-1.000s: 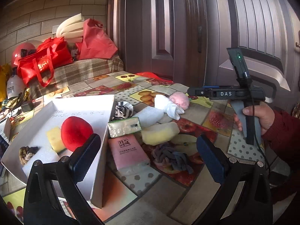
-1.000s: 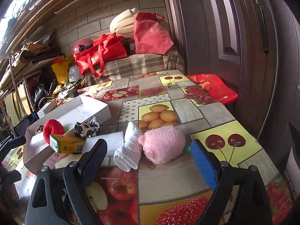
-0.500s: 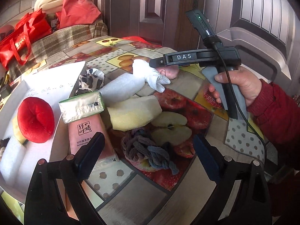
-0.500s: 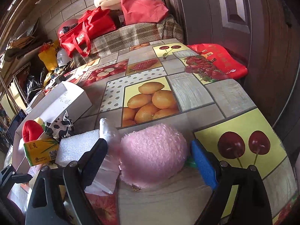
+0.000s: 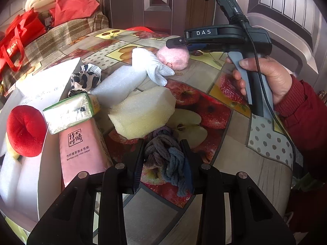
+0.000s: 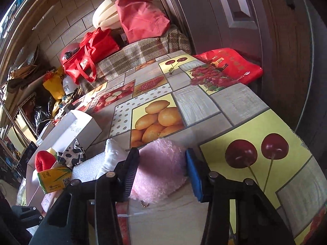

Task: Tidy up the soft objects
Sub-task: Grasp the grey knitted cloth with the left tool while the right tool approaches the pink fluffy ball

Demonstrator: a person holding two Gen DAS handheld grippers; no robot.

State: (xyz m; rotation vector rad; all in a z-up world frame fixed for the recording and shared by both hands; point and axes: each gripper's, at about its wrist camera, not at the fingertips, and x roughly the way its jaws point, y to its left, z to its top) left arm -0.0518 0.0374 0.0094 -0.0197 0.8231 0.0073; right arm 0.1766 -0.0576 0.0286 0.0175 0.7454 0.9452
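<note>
My left gripper (image 5: pixel 163 149) is shut on a knotted grey and blue rope (image 5: pixel 165 163) lying on the fruit-print tablecloth (image 5: pixel 235 143). My right gripper (image 6: pixel 161 155) is shut on a pink plush ball (image 6: pixel 161 173). The left wrist view also shows that ball (image 5: pixel 173 58), under the right gripper (image 5: pixel 177 40). Between the two lie a white glove (image 5: pixel 151 65), a white foam roll (image 5: pixel 120 83) and a yellow foam block (image 5: pixel 143 112). A white box (image 5: pixel 47 85) on the left holds a red plush (image 5: pixel 25 130) and white foam.
A pink tissue pack (image 5: pixel 81 149), a green tissue pack (image 5: pixel 69 114) and a cow-print cloth (image 5: pixel 85 77) lie beside the box. A hand in a red sleeve (image 5: pixel 271 77) holds the right gripper. A red bag (image 6: pixel 229 65) lies at the table's far corner by the door.
Both grippers came forward and down and shut. The left one took hold of the rope, the right one of the pink ball.
</note>
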